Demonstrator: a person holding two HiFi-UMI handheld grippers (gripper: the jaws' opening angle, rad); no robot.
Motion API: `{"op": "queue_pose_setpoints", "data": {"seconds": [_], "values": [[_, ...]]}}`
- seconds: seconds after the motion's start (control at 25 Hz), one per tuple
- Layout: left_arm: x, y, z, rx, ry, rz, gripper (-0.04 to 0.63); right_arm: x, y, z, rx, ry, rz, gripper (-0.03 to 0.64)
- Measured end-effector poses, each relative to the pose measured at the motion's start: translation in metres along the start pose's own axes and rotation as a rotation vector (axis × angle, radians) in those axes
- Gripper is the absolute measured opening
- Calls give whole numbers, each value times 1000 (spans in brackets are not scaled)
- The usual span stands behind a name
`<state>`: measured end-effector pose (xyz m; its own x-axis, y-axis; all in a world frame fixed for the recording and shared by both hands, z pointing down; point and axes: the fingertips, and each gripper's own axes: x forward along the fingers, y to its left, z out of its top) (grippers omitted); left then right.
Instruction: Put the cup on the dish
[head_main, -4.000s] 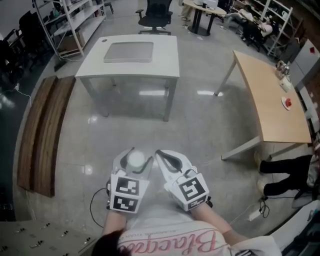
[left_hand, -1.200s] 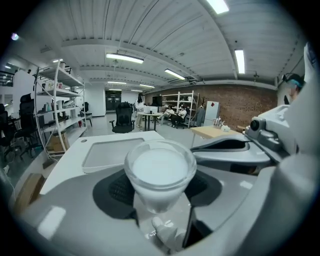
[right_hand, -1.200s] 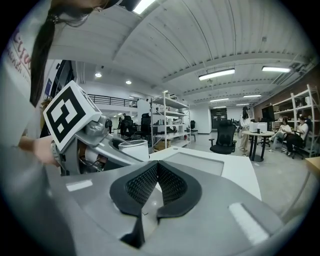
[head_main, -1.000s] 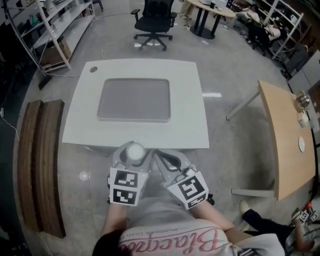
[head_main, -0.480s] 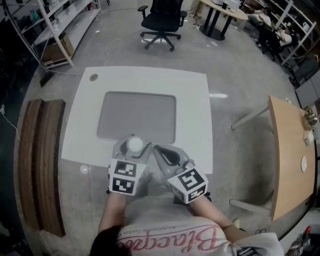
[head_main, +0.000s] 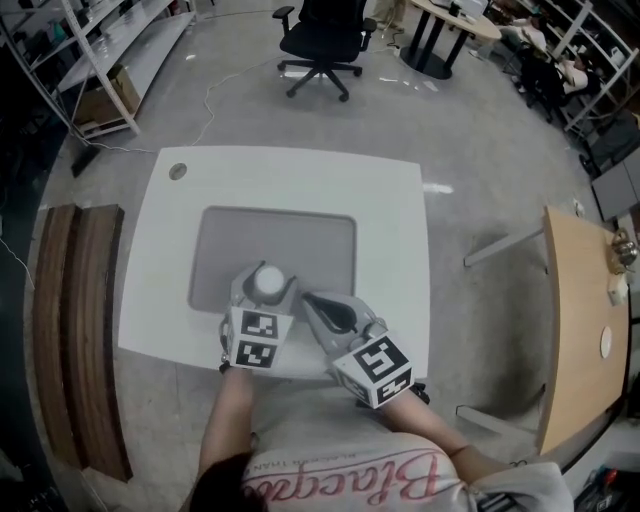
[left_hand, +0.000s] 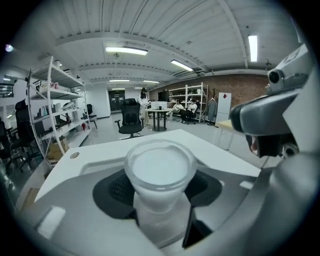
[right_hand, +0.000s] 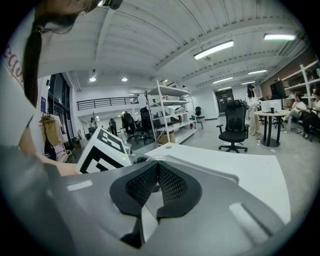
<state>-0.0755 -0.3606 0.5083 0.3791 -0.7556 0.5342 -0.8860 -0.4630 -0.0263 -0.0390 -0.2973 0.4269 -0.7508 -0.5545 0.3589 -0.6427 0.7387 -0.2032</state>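
Over gray tray's (head_main: 305, 238) near edge: left gripper (head_main: 266, 285) grips cup (left_hand: 160, 169).

Ahead of the left gripper (head_main: 266, 279) and right gripper (head_main: 309, 298), the white tabletop (head_main: 390, 230) and grey inset mat (head_main: 310, 235) lie open; an office chair (head_main: 328, 35) stands beyond the far edge.

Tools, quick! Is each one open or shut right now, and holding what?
Left tool: closed on the white cup.
Right tool: closed, nothing in it.

Left claw (head_main: 267, 283) gripping, right claw (head_main: 309, 299) closed
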Motion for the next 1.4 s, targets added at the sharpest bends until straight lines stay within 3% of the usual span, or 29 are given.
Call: {"op": "queue_pose_setpoints", "data": {"seconds": [0.28, 1.28, 1.4], "values": [[31, 14, -22, -23, 30, 18, 256, 6, -17, -1, 17, 27, -22, 2], [73, 15, -47, 9, 99, -71, 259, 24, -16, 7, 50, 50, -120, 2], [71, 16, -54, -11, 136, -82, 350, 24, -14, 9, 35, 39, -127, 2]]}}
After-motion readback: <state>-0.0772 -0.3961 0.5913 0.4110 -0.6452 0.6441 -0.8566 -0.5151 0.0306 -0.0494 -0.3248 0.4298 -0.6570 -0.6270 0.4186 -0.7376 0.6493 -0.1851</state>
